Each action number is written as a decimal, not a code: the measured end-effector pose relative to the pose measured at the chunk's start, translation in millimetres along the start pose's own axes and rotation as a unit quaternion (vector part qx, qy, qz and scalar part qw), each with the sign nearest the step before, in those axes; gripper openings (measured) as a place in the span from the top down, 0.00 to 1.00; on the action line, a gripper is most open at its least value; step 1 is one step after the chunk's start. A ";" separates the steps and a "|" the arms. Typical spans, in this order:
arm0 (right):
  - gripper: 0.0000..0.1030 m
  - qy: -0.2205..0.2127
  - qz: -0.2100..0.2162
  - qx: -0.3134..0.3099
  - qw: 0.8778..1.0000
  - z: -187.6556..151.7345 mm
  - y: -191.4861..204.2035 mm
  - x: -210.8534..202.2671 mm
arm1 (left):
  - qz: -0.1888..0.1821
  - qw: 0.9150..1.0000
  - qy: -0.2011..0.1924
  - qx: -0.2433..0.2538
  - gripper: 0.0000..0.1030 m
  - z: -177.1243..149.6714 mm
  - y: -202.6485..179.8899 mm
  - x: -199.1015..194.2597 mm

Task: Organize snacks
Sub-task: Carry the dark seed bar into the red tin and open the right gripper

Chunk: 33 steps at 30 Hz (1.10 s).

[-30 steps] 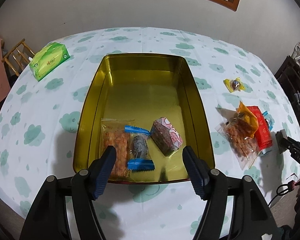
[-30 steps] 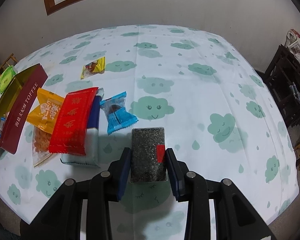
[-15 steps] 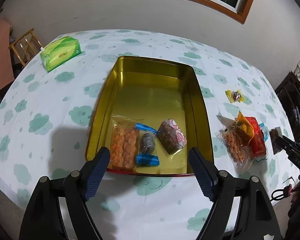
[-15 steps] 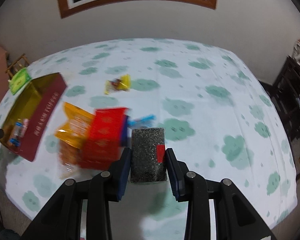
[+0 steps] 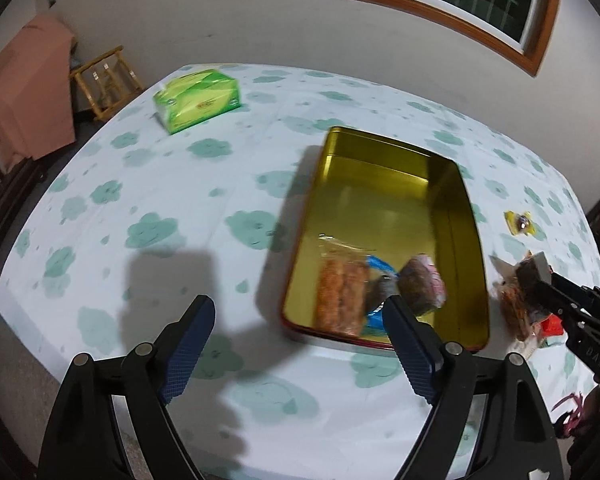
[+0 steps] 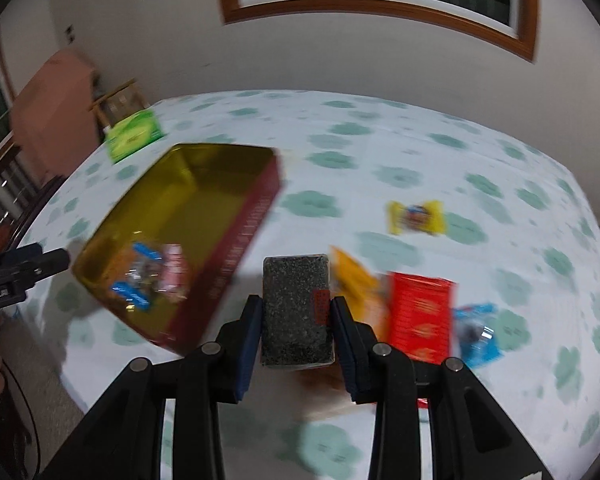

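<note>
A gold tin (image 5: 452, 208) with red outer walls (image 6: 236, 240) holds an orange cracker packet (image 5: 340, 296), a blue-wrapped sweet (image 5: 380, 268) and a pink-brown packet (image 5: 424, 284). My left gripper (image 5: 298, 308) hangs just left of the tin's near end, jaws opening wide with nothing between them. My right gripper (image 6: 296, 304) is shut on a dark speckled packet (image 6: 296, 312), held above the table just right of the tin. Loose beside it lie an orange packet (image 6: 356, 284), a red packet (image 6: 420, 320), a blue sweet (image 6: 476, 332) and a yellow sweet (image 6: 416, 216).
A green tissue pack (image 5: 198, 98) lies at the table's far left. Past that edge stand a wooden stool (image 5: 106, 80) and furniture under a pink cloth (image 5: 24, 92). Dark furniture stands off the right edge. The cloud-print cloth is bare left of the tin.
My left gripper has opened wider and drawn back to the left, off the tin. My right gripper has carried the dark packet up and leftward past the loose snacks to beside the tin.
</note>
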State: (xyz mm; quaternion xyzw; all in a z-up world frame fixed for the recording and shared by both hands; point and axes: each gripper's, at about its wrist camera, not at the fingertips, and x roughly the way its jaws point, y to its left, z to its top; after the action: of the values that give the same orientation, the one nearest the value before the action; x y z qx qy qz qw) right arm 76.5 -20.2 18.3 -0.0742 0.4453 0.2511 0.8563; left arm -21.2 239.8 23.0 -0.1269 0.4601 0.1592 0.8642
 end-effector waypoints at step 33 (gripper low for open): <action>0.65 0.028 0.052 -0.090 0.994 44.2 102.5 76.0 | 0.014 0.999 0.005 -0.050 0.19 -6.0 41.0 -8.6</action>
State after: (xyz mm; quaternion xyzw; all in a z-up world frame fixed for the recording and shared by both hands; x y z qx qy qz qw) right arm 93.9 111.3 -6.5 -0.1343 0.4479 0.3319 0.8193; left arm -46.3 273.8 24.0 -0.1642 0.4579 0.1933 0.8521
